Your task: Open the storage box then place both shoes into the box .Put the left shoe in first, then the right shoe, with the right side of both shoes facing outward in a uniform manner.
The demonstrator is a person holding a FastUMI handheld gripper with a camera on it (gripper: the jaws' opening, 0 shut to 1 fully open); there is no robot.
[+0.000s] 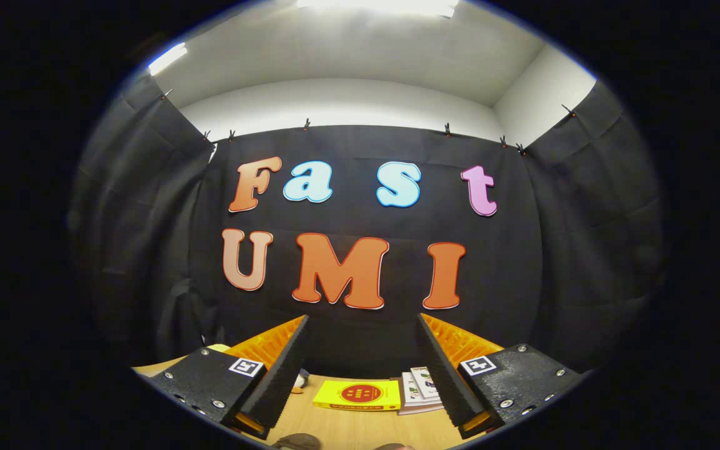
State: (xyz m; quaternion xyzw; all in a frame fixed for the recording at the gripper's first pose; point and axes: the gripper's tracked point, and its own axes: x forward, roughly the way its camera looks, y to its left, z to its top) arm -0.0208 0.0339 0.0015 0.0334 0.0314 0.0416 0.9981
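My gripper (pixel 362 319) is raised and points at the booth's black cloth wall, its two fingers (pixel 285 369) spread wide apart with nothing between them. Low down between the fingers lies a strip of wooden table (pixel 360 428). At its near edge two dark rounded shapes (pixel 297 442) peek in, possibly shoe parts; too little shows to tell. The storage box cannot be made out.
A yellow book (pixel 357 395) with a red circle lies flat on the table between the fingers. Next to it, toward the right finger, rests a small stack of pale booklets (pixel 419 390). A small dark and orange object (pixel 300 381) sits by the left finger.
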